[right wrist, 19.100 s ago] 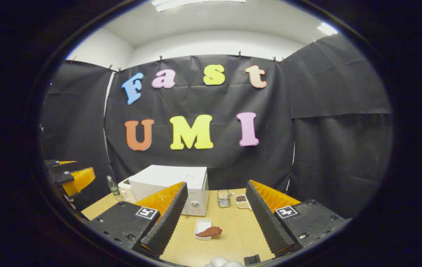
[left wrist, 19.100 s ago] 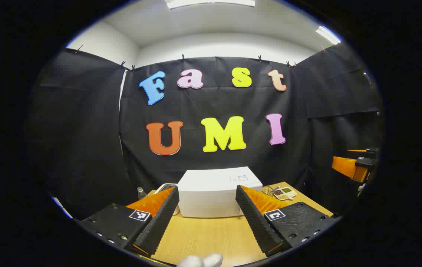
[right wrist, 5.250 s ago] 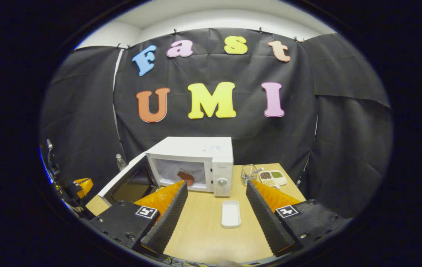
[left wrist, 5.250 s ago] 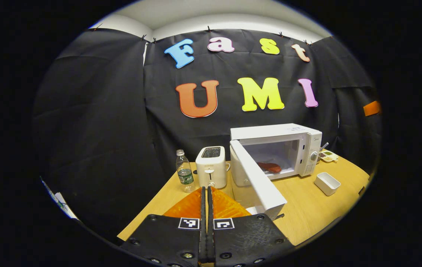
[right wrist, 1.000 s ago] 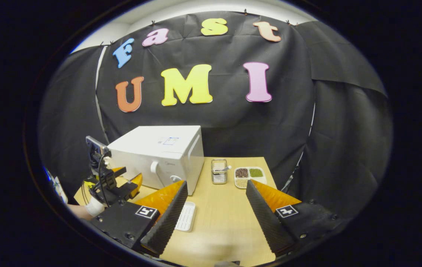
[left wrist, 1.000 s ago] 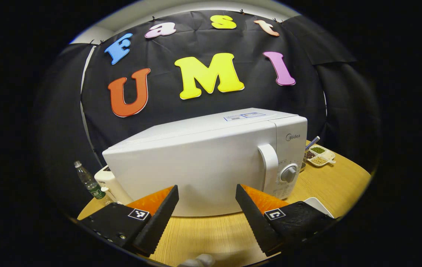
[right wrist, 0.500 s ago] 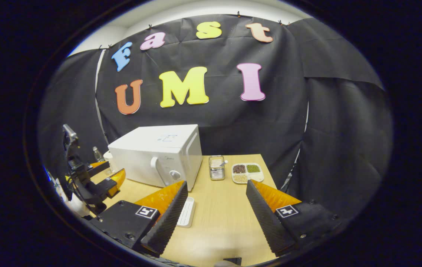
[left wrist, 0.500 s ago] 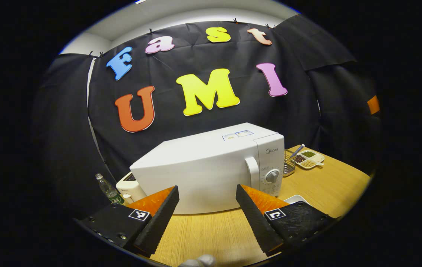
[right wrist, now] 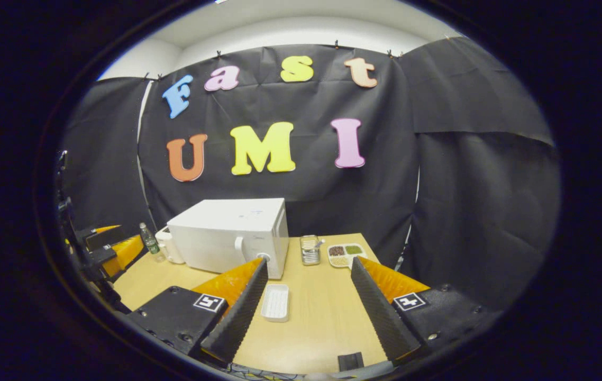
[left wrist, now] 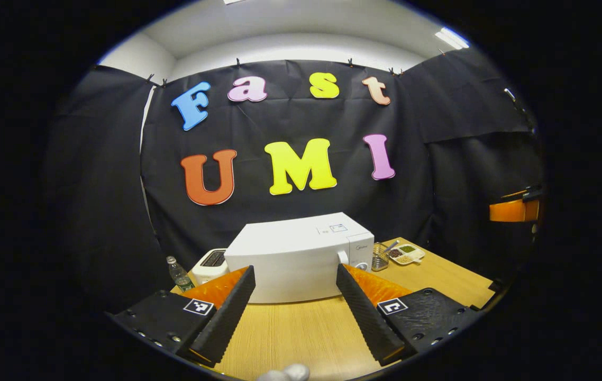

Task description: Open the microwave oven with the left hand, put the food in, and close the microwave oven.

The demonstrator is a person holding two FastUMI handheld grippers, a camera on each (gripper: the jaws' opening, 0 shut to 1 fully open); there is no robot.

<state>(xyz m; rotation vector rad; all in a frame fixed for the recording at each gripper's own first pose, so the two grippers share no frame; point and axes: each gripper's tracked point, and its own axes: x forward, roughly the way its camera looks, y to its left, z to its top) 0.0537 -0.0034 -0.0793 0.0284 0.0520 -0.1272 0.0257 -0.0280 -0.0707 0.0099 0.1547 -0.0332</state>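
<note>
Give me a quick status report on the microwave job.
Left gripper open, right gripper open, both empty. Microwave door shut. White tray empty on table.

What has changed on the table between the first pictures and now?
The food left the small white tray, which now lies empty; it was put into the microwave, whose door was opened and is shut again. Both tools, left and right, are open and hold nothing, drawn back from the oven. The toaster, bottle and sectioned dish stayed in place.
</note>
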